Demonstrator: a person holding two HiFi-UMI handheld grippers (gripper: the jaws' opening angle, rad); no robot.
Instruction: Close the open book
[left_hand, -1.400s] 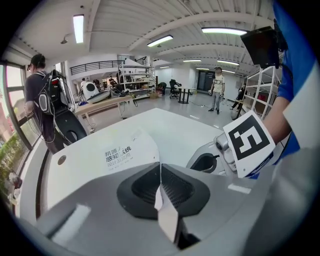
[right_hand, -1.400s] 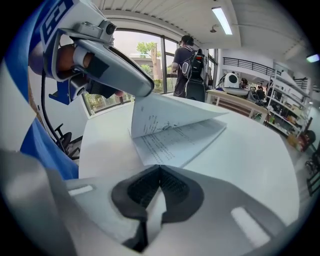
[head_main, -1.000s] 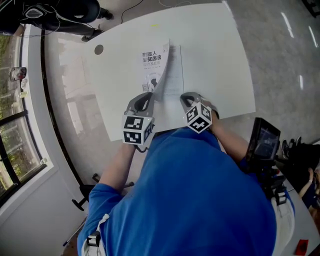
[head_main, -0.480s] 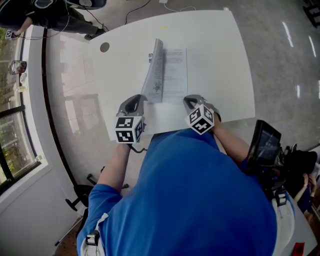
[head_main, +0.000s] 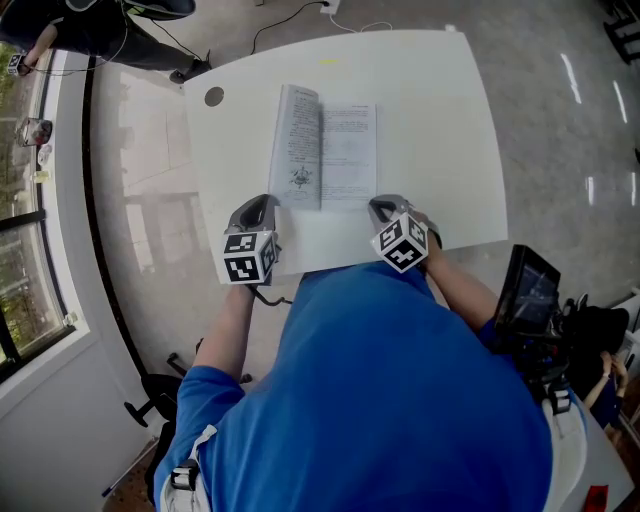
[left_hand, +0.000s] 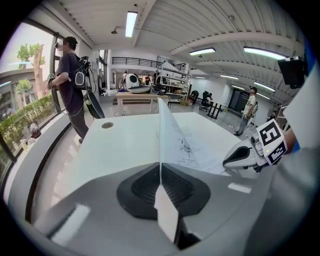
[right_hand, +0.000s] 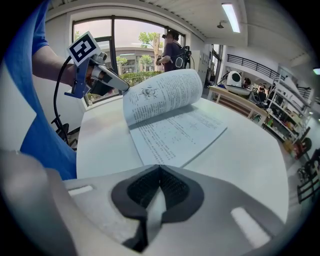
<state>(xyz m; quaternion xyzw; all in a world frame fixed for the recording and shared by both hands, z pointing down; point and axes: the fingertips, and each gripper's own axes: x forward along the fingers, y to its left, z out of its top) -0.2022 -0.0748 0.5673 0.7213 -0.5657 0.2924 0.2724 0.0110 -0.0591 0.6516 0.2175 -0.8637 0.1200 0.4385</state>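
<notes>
Thin white paper book (head_main: 345, 150) (left_hand: 197, 150) (right_hand: 177, 132) with black print lies open on the round-cornered white table (head_main: 440, 120), about mid-table and a little toward its near edge. The right-hand page is flat on the table top. The left-hand leaf is lifted off the table and curls, standing almost on edge in the left gripper view. Left gripper (head_main: 270, 202) (left_hand: 160, 165) (right_hand: 126, 89), grey with a marker cube, sits at the table's near edge, clenched on the near corner of that lifted leaf; the paper's edge runs straight into the closed pads. Right gripper (head_main: 376, 206) (right_hand: 158, 167) (left_hand: 226, 162), also at the near edge, has its jaws pressed together, tips right at the flat page's near edge; whether paper is caught there cannot be told. Small dark round hole (head_main: 214, 96) at the table's far left corner. Wearer's blue shirt (head_main: 400, 400) below the near edge. Black screen device (head_main: 525, 290) off the table's near right corner. A person in dark clothes (left_hand: 70, 82) stands beyond the far left corner.
</notes>
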